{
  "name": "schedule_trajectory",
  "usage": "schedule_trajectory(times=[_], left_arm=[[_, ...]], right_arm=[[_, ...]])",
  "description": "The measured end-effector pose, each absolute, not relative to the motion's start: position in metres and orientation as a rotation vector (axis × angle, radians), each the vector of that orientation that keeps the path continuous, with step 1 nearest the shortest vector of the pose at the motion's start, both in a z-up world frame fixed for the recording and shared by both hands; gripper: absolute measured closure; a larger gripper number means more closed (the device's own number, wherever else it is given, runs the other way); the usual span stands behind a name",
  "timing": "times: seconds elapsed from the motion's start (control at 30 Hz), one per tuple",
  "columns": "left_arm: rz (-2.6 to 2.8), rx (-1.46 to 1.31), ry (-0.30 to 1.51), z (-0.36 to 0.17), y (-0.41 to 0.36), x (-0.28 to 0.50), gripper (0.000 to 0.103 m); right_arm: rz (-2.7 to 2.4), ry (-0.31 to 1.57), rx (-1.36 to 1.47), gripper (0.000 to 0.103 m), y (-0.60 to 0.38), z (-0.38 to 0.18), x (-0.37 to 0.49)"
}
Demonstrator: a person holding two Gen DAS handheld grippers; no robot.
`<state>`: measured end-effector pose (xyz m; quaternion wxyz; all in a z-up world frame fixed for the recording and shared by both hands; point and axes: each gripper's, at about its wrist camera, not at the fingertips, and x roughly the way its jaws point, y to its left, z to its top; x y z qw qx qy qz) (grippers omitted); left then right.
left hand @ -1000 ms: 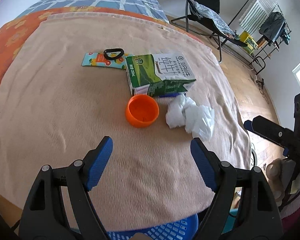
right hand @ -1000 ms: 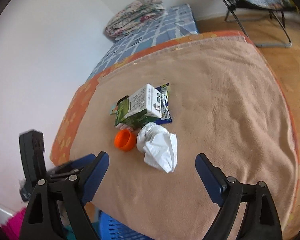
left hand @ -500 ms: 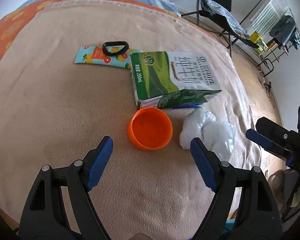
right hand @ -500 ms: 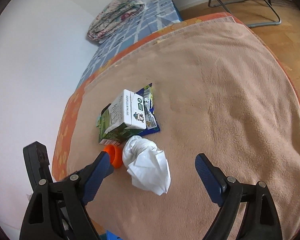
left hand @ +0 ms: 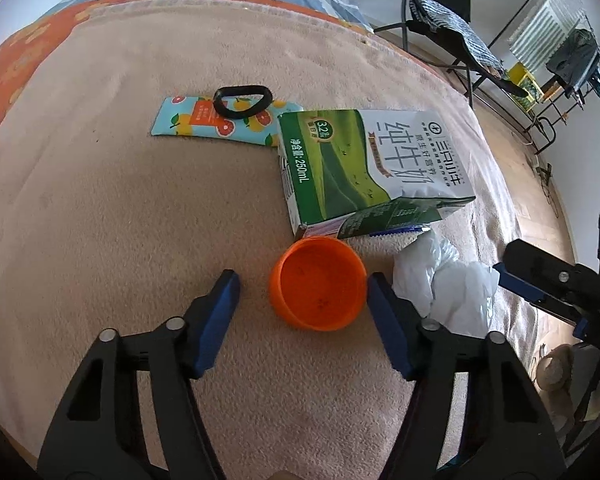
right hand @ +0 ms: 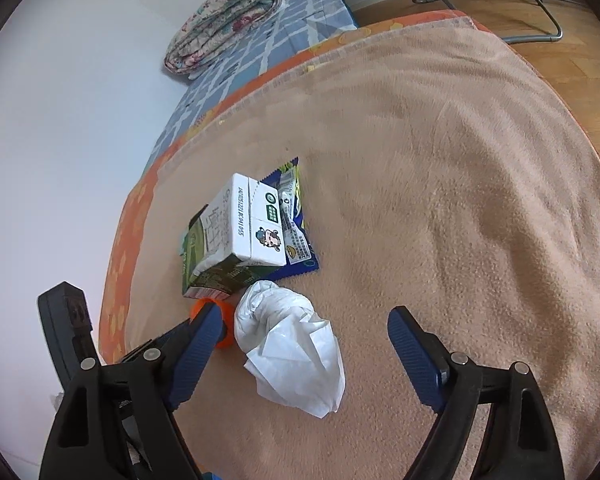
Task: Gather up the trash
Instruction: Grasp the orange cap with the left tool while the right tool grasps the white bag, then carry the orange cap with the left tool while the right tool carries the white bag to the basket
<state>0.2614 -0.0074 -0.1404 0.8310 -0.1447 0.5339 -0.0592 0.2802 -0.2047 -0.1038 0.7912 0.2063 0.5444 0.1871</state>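
An orange plastic cap (left hand: 318,284) lies open side up on the beige blanket (left hand: 100,240). My left gripper (left hand: 302,282) straddles it, jaws closing; the right pad is at its rim and the left pad stands clear. Crumpled white plastic (right hand: 292,344) lies between the fingers of my right gripper (right hand: 300,320), whose jaws are closing without pressing it. A green and white milk carton (left hand: 372,164) lies on its side just beyond, on a blue wrapper (right hand: 296,240). Behind it are a citrus-print wrapper (left hand: 188,120) and a black ring (left hand: 242,98).
The blanket covers a low bed with an orange flowered sheet (right hand: 120,248) and a blue checked mattress (right hand: 260,52) bearing a folded quilt (right hand: 224,20). A folding chair (left hand: 440,12) and a drying rack (left hand: 560,52) stand on the wooden floor (right hand: 560,40) past the edge.
Both grippers have come down and forward onto the trash. The left jaws have narrowed around the orange cap. The right jaws now flank the white plastic and have narrowed slightly.
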Motion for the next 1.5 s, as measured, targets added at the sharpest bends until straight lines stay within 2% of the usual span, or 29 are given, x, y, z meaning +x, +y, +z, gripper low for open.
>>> schedule_trajectory(times=[0.1,0.3,0.4,0.47,0.57,1.0,1.5], left_arm=[[-0.152,-0.299,1.124,-0.139,-0.009,0.261,0.05],[-0.147,-0.288,1.124,-0.137,-0.01,0.26,0.051],[-0.145,-0.275,1.123,-0.136,-0.008,0.256,0.051],[-0.145,-0.271,1.123,-0.136,-0.006,0.253,0.051],[-0.141,-0.27,1.123,-0.134,-0.002,0.249,0.051],[-0.14,-0.231,1.058,-0.107,0.012,0.207,0.051],[-0.181,-0.22,0.984,-0.067,0.013,0.148,0.051]], right_arm=[[0.403,1.191,0.434,0.023,-0.201,-0.109,0.282],[0.407,1.228,0.397,0.028,-0.191,-0.118,0.281],[0.411,1.248,0.358,0.04,-0.185,-0.122,0.28],[0.424,1.255,0.354,0.055,-0.182,-0.123,0.279],[0.433,1.239,0.338,0.06,-0.181,-0.12,0.275],[0.447,1.122,0.212,0.062,-0.172,-0.084,0.24],[0.508,0.967,0.111,0.062,-0.174,-0.03,0.157]])
